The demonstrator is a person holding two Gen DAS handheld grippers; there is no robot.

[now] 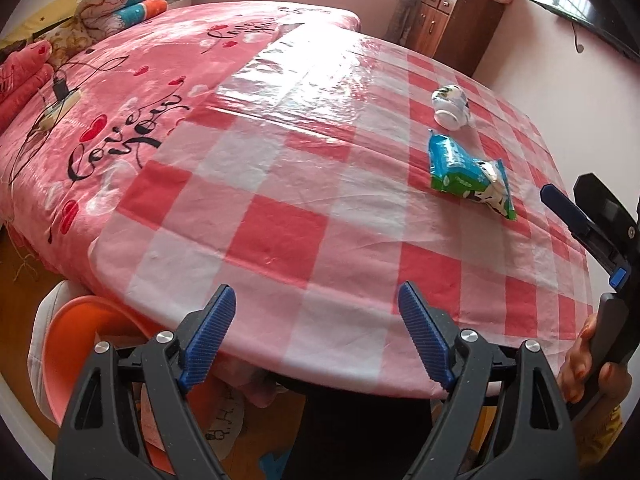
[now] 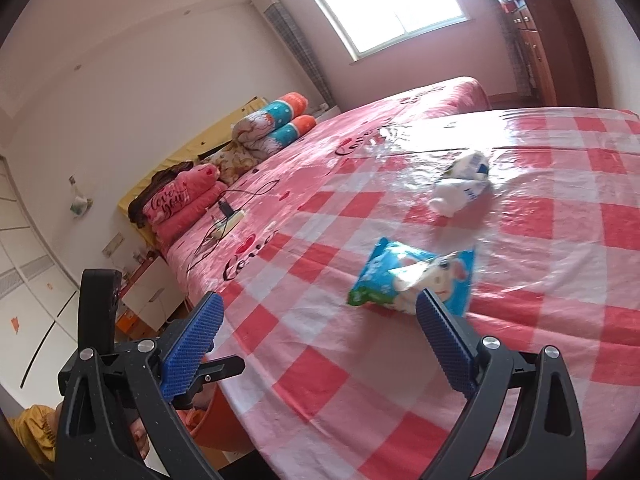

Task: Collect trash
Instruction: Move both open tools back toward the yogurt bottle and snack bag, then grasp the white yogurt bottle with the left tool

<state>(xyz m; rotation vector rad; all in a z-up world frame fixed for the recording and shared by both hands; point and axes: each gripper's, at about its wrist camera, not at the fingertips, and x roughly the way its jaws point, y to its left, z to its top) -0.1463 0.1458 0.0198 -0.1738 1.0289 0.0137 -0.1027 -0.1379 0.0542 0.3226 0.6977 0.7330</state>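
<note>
The left gripper [image 1: 316, 304] gaped wide, empty, at lower centre. The right gripper [image 2: 318, 314] gaped likewise, its blue-padded finger [image 2: 444, 336] just beside the crumpled blue-green plastic wrapper [image 2: 408, 280].

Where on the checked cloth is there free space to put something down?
The broad stretch of checked cloth between the left hand-held gripper and the blue-green wrapper is bare, as is the shiny far part. It is crowded on the right, where the wrapper lies close to the white crumpled packet, and the right hand-held gripper comes in.
</note>
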